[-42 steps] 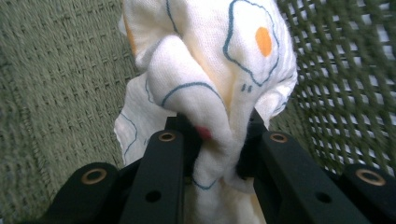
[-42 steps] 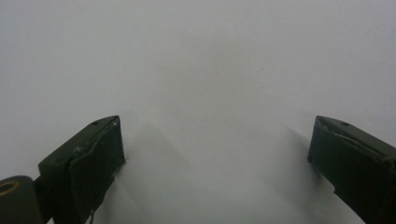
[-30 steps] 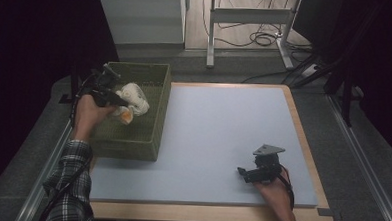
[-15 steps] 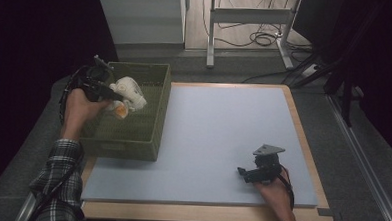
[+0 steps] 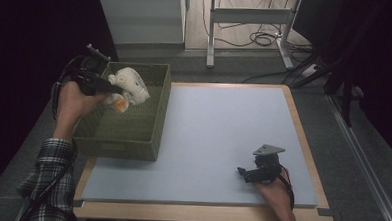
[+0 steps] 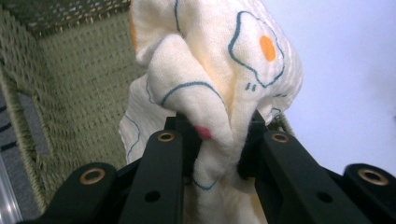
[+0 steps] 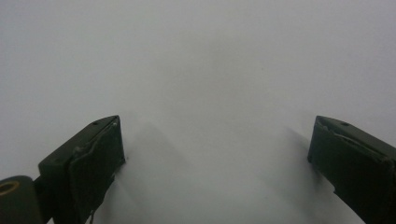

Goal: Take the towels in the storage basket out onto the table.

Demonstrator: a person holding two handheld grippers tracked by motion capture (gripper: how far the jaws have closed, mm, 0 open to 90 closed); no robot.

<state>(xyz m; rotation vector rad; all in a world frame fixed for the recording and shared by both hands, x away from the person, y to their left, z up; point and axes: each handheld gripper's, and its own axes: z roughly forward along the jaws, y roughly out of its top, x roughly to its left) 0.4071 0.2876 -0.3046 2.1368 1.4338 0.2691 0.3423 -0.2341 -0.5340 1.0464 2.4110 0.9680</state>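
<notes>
1. The cloth (image 5: 127, 85), cream with a printed fried-egg pattern, hangs bunched at the upper left of the high view, over the open top of the basket (image 5: 132, 138) and clear of its floor.
2. The left gripper (image 6: 217, 135) is closed narrow on a fold of the cloth; in the left gripper view the fabric is pinched between both black jaws and billows above them. Gripping a bunched fold appears to be what lets the whole cloth lift as one bundle.
3. The green woven basket sits on the left edge of the tabletop (image 5: 218, 131); its near wall stands between the cloth and the open surface, so, in my judgement, the cloth must clear that rim before travelling right.
4. The right gripper (image 5: 257, 172) rests at the lower right of the high view, jaws wide and holding nothing, well apart from the basket.
5. Beyond the tabletop, at the upper frame edge, are a white cabinet (image 5: 140, 18) and floor cables (image 5: 259, 38); neither obstructs the work.
</notes>
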